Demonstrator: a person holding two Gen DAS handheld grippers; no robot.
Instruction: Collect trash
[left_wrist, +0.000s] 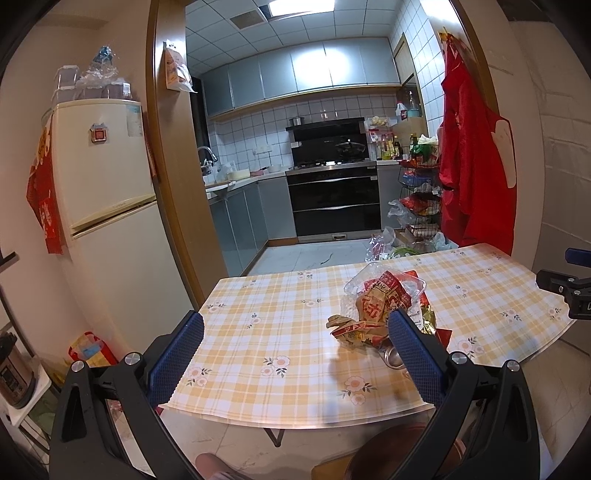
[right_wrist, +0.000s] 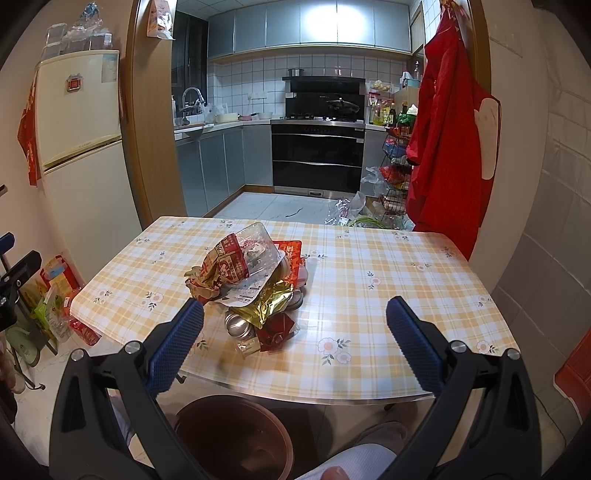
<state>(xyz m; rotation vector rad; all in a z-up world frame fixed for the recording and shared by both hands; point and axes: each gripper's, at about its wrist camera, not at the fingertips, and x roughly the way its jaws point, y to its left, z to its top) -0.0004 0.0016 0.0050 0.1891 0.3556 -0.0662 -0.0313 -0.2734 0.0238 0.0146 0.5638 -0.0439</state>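
Standing at the far left, the cream fridge (right_wrist: 79, 147) carries a small red magnet and a sticker whose print is too small to read. Right of it, the desk (right_wrist: 388, 295) wears a yellow checked cloth with flowers. The trash pile (right_wrist: 255, 284) lies on the desk's near half: a crumpled red and tan wrapper (right_wrist: 221, 271) with Chinese characters I cannot make out, a clear plastic tray (right_wrist: 258, 240), a gold foil bag (right_wrist: 275, 301) under a white printed label, and silver cans (right_wrist: 238, 325). The left gripper (left_wrist: 295, 347) hovers left of the pile, fingers (left_wrist: 177, 354) wide apart, empty. The right gripper (right_wrist: 295, 328) hangs over the pile's near edge, also spread, holding nothing. A brown bin (right_wrist: 232, 435) sits below the desk's near rim. A red apron (right_wrist: 447, 147) hangs right of the desk.
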